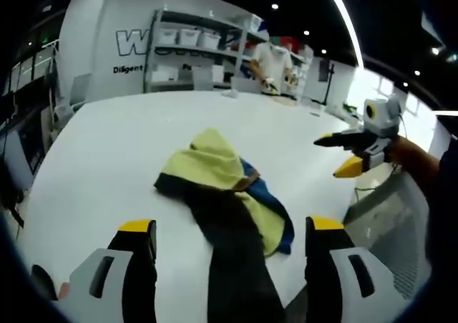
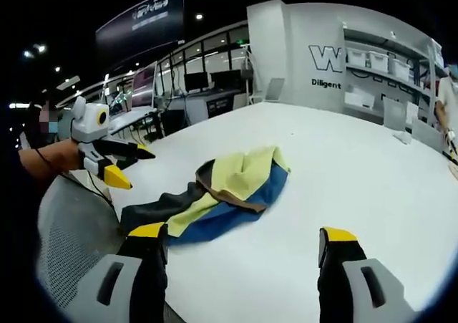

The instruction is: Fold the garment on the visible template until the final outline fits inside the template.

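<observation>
A crumpled garment (image 1: 215,183) in yellow, blue and black lies on the white table (image 1: 107,144). Its black part runs toward me and passes under the gap between my left gripper's (image 1: 230,226) jaws, which stand wide apart and touch nothing. In the right gripper view the garment (image 2: 232,183) lies just ahead of my right gripper (image 2: 242,231), whose jaws are also open and bare. The left gripper (image 2: 134,167) hovers open over the table's near-left edge, apart from the cloth. The right gripper (image 1: 336,155) hangs open to the right of the garment.
A grey mesh surface (image 2: 71,251) lies off the table's near edge, also seen beside the left gripper (image 1: 390,226). Shelves with white bins (image 1: 189,40) stand behind the table. A person in a white top (image 1: 272,61) stands at the far side.
</observation>
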A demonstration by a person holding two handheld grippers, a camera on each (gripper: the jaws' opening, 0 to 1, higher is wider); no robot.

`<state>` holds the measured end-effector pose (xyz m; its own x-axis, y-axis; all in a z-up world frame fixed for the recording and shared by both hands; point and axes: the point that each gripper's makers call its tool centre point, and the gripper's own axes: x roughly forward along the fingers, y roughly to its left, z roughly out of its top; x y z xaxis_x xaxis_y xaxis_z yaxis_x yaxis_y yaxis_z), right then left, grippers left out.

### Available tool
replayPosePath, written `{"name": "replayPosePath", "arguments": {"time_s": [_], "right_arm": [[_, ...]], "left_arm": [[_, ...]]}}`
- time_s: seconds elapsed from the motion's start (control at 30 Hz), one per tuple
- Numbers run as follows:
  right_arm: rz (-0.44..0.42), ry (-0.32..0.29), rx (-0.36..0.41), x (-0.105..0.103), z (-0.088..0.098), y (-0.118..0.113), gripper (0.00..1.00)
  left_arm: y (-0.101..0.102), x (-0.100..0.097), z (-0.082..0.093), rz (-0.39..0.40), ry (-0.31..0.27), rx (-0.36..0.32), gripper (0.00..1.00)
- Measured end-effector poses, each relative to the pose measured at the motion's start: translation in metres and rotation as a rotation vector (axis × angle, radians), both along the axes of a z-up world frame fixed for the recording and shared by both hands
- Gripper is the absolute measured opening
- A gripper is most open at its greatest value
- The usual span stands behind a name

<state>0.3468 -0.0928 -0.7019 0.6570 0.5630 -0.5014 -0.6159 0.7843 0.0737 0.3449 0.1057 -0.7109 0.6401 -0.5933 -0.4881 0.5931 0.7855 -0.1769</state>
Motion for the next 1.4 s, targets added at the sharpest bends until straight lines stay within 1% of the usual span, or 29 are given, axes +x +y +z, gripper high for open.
{"name": "replayPosePath", "arguments": {"time_s": [0.1, 0.33, 0.53, 0.7, 0.8, 0.87, 0.97, 1.1, 1.17, 1.33, 1.4], "right_arm": [[0.013, -0.01, -0.009, 0.014, 0.004, 0.002, 0.87], [0.042, -0.035, -0.04, 0.043, 0.011, 0.009, 0.85], [0.068, -0.046, -0.066, 0.062, 0.011, 0.016, 0.83], [0.079, -0.05, -0.075, 0.071, 0.009, 0.021, 0.81], [0.083, -0.049, -0.081, 0.075, 0.006, 0.023, 0.81], [0.081, -0.043, -0.08, 0.078, 0.004, 0.024, 0.8], [0.077, -0.039, -0.077, 0.08, 0.003, 0.024, 0.79], [0.069, -0.037, -0.071, 0.081, 0.002, 0.023, 0.78], [0.066, -0.031, -0.07, 0.082, 0.0, 0.022, 0.78], [0.057, -0.026, -0.065, 0.082, -0.003, 0.021, 0.76], [0.058, -0.025, -0.068, 0.082, -0.004, 0.021, 0.76]], "left_arm": [[-0.003, 0.011, 0.003, -0.013, -0.003, 0.001, 0.74], [-0.01, 0.035, 0.009, -0.024, -0.023, 0.017, 0.73], [-0.014, 0.052, 0.007, -0.049, -0.038, 0.054, 0.7], [-0.014, 0.063, -0.002, -0.101, -0.048, 0.118, 0.68], [-0.015, 0.07, -0.007, -0.124, -0.049, 0.138, 0.64], [-0.015, 0.073, -0.013, -0.14, -0.04, 0.157, 0.62], [-0.017, 0.078, -0.017, -0.164, -0.04, 0.168, 0.59], [-0.017, 0.082, -0.022, -0.196, -0.047, 0.189, 0.52], [-0.017, 0.083, -0.026, -0.22, -0.041, 0.205, 0.49], [-0.015, 0.085, -0.034, -0.284, -0.052, 0.269, 0.4], [-0.015, 0.086, -0.036, -0.319, -0.068, 0.296, 0.36]]}}
